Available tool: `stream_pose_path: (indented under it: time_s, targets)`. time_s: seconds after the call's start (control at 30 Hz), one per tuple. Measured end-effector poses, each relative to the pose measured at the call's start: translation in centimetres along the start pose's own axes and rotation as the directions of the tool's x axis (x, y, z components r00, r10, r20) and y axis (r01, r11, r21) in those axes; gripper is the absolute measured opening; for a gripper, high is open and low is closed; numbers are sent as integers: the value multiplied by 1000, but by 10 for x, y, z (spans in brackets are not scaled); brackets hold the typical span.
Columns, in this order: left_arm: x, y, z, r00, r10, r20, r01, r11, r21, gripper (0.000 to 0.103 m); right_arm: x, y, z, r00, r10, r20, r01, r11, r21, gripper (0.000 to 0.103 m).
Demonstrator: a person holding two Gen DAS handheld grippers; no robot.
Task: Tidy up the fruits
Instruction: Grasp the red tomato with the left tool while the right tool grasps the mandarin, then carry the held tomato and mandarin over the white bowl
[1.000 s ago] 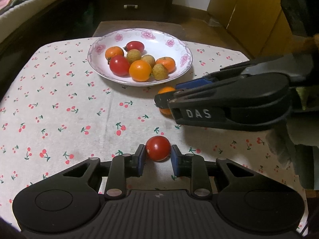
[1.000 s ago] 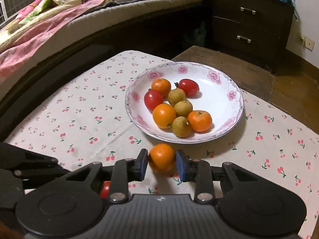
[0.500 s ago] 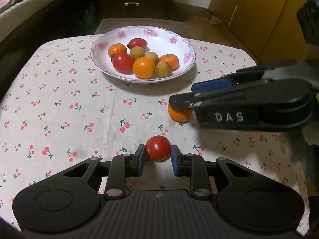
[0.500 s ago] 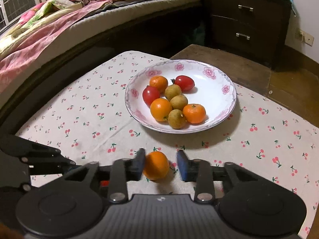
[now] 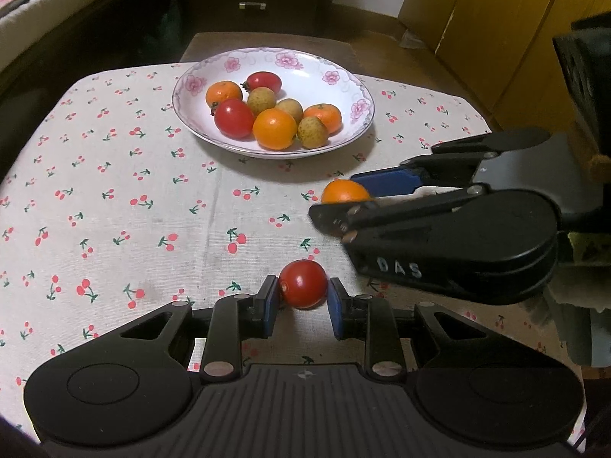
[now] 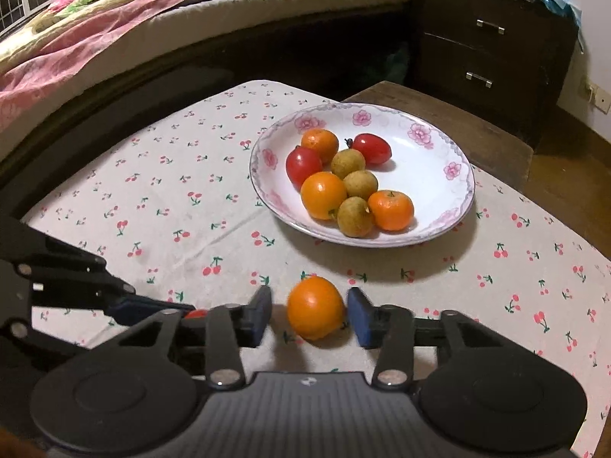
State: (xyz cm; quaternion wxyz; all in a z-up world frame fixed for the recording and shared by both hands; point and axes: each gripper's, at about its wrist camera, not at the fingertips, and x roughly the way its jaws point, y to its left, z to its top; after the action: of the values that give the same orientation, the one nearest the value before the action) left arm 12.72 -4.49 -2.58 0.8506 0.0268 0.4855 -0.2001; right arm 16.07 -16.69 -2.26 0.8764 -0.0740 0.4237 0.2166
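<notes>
Sorting: we are mid-pickup, two stray fruits on the table near the plate that holds the rest.
Left claw: closed on the tomato, both pads pressing it.
Right claw: jaws have just been closing; the orange sits between them, a gap showing on one side.
Next: we judge the right grip must finish closing, then both fruits go to the plate.

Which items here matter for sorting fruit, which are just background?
In play: red tomato in left gripper; loose orange between right gripper fingers; plate of fruit.
Background: cherry-print tablecloth, bed, dark drawers, wooden cupboard.
</notes>
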Motion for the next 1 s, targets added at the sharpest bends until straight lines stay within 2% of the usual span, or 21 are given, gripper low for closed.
stream_pose_path:
  time_s: [0.17, 0.57, 1.0]
  targets:
    - [0, 0, 0, 1000, -3, -3, 3, 1000, -2, 35, -3, 5, -1, 1000, 0, -1, 0, 1000, -26, 49]
    - [-8, 2, 8, 1000, 6, 26, -5, 1000, -16, 35, -29, -12, 4, 998, -2, 66, -1, 999, 49, 49]
    - [-17, 8, 46, 993, 32, 109, -26, 998, -56, 35, -34, -24, 19, 993, -22, 117, 11, 996, 88, 49]
